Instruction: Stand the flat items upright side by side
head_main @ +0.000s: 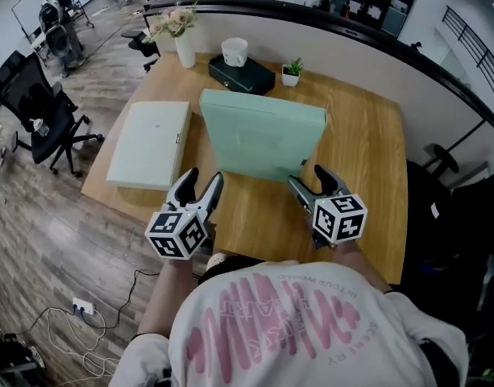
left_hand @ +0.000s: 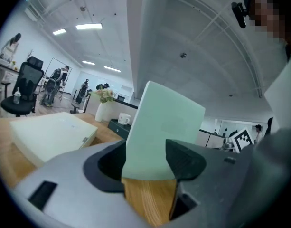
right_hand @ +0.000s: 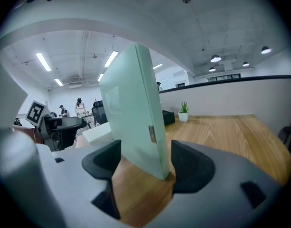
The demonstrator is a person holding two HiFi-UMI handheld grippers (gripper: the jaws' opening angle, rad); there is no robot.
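Facing the upright green box [head_main: 263, 139], left tool [head_main: 202, 181] and right tool [head_main: 308, 177] stand open.

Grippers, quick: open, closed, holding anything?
Left gripper: open, holding nothing; the green box stands just beyond its jaws.
Right gripper: open; the box's edge sits between its jaws, ungripped.

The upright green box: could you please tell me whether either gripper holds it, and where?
Nothing is held: the green box stands free, with the left gripper and the right gripper open.

grey left tongs [head_main: 203, 181] and right tongs [head_main: 307, 176], black pads [left_hand: 183, 160], black-and-white marker cubes [head_main: 178, 234], white t-shirt [head_main: 295, 329] with pink print
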